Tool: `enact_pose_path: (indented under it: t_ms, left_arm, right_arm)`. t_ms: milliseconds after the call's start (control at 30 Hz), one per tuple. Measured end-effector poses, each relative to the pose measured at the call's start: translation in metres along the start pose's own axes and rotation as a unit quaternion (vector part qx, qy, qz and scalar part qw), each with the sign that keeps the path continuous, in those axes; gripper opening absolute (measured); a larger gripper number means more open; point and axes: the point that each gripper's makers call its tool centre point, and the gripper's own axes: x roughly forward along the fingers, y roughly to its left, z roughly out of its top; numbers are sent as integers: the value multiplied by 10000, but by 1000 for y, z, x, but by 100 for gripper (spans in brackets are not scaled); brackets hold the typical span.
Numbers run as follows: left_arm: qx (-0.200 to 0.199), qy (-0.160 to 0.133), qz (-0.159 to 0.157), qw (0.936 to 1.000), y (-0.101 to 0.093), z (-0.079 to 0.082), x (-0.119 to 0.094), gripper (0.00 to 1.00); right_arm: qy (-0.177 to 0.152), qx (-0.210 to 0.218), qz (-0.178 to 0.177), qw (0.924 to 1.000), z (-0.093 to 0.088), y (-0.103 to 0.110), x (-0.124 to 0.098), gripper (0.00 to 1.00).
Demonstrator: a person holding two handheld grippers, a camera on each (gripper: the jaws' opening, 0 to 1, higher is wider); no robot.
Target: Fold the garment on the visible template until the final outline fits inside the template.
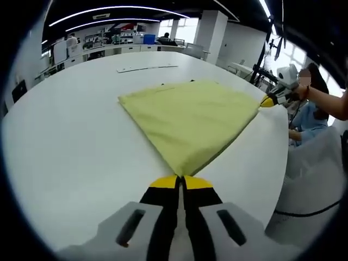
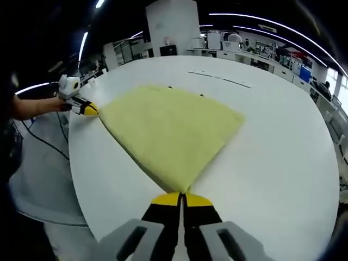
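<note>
The broad white round worktop point(image 1: 65, 141) carries a pale yellow folded cloth garment point(image 1: 187, 117), spread flat ahead of both grippers. The left gripper point(image 1: 181, 182) has its fingers pinched closed on one corner; the right gripper point(image 2: 181, 199) clamps the opposite corner.

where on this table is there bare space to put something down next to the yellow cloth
Bare white table lies wide left of the yellow garment in the left gripper view, and beyond it up to a thin strip. It is crowded at the near edge, where both hand-held grippers pinch corners.
</note>
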Motion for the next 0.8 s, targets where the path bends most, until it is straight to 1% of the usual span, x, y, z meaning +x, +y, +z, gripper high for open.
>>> enact_pose_path:
  t_ms: [33,67,100,133,167,233,300,367,500,633,733,800]
  left_arm:
    - [-1,4,8,10000,0,0,1,1]
    - [-8,10,1,10000,-1,-1,1,3]
    - [-25,-10,-9,10000,-2,0,1,6]
    - [-46,-35,-30,10000,-3,0,1,9]
    - [-72,-57,-42,9999,-3,1,1,13]
    - [-49,-117,-32,9999,-5,2,0,24]
    - [-54,-196,-14,9998,-6,5,-1,33]
    - [-90,-266,-8,9996,-8,9,-3,39]
    - [-121,-352,149,9992,-7,17,-6,57]
    - [-172,-498,172,9985,-9,28,-12,66]
    - [-266,-604,225,9976,-10,36,-18,73]
    - [-410,-638,269,9968,-10,40,-22,79]
  right_arm:
    - [68,-64,-30,10000,-1,0,1,4]
    - [41,25,-80,10000,1,0,2,10]
    - [-12,120,-155,9998,2,-3,2,15]
    - [-139,248,-161,9995,7,-4,2,19]
    - [-220,360,-157,9990,9,-4,1,24]
    - [-241,473,-164,9985,11,-4,0,32]
    - [-243,497,-187,9983,11,-4,-2,43]
    - [-287,518,-232,9980,14,-4,-4,52]
    - [-442,685,-219,9964,21,-1,-8,65]
    - [-565,728,-256,9954,29,2,-14,79]
    - [-636,786,-251,9946,35,4,-19,84]
    - [-776,1009,-168,9917,43,9,-25,87]
